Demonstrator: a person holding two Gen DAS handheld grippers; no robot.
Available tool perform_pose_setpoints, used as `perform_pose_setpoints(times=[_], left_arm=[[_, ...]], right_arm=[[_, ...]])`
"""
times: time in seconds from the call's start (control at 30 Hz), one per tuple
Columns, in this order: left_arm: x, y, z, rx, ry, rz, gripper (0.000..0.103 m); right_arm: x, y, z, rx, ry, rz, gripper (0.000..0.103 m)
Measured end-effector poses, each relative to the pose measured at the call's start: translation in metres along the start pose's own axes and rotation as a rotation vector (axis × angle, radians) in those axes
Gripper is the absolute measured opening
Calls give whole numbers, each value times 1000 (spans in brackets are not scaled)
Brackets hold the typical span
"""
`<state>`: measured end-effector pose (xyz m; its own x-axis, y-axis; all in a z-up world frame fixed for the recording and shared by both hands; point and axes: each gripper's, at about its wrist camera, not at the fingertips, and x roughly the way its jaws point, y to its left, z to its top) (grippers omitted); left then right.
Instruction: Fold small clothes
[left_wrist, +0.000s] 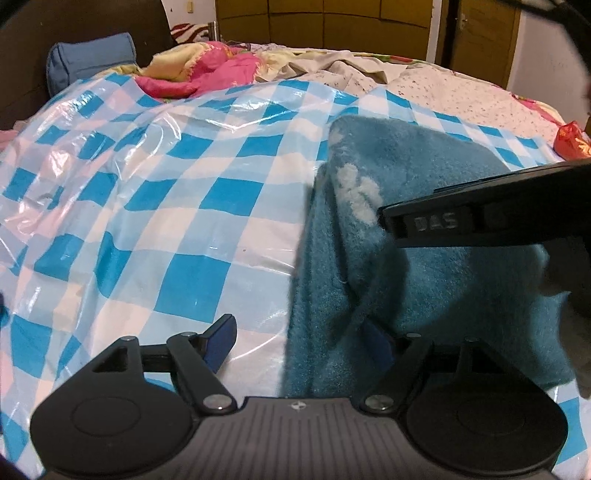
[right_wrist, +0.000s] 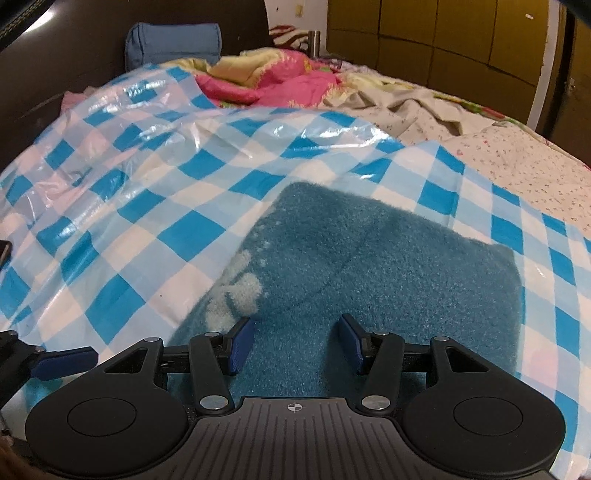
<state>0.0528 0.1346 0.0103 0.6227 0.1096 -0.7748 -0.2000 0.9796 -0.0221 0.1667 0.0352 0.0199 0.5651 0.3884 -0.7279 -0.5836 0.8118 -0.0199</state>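
Observation:
A teal fleece garment (right_wrist: 388, 266) with white fluffy marks (right_wrist: 236, 295) lies folded on a blue-and-white checked plastic sheet (right_wrist: 147, 206) spread over a bed. My right gripper (right_wrist: 295, 345) is open just above the garment's near edge, with flat fleece under the gap and nothing pinched. In the left wrist view the garment (left_wrist: 424, 288) fills the right half. My left gripper (left_wrist: 301, 343) stands wide open astride its left edge: the left pad (left_wrist: 221, 343) is over bare plastic, and the right pad (left_wrist: 380, 343) is half buried in the fleece. The right gripper's black finger (left_wrist: 443, 221) reaches in over the garment.
A crumpled pink and yellow blanket (left_wrist: 207, 70) and a beige sheet (left_wrist: 332, 66) lie at the back of the bed. A blue pillow (left_wrist: 92, 55) leans on the dark headboard. A red shiny thing (left_wrist: 570, 140) sits at the right, on the floral bedsheet (left_wrist: 461, 96).

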Motion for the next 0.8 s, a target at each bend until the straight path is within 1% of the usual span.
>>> perform_pose_setpoints(times=[0.13,0.2,0.33,0.47,0.57,0.7,0.8], left_arm=[[-10,-9,-2,-26,-6,56,86],[-14,-14,-3,-30,-4,79,86],[-26,-25,-3,-4,1,121,87],[-39,-32,-6,20,-10,153,90],[-47,-34,-12,15,-10,145,94],[-50,-34,-22,-9,23,93,96],[-50,-37,-30,-9,41,87,96]], right_arm=[[-29,-14,-11,50,-19,66,49],[-48,-21,-23,59,-38,71,49],[-79,-32,-51,81,-56,72,49],[-94,-35,-72,95,-41,55,49],[-97,-35,-83,118,-28,58,49],[-104,-35,-92,155,-23,60,49],[-110,-35,-99,173,-25,57,49]])
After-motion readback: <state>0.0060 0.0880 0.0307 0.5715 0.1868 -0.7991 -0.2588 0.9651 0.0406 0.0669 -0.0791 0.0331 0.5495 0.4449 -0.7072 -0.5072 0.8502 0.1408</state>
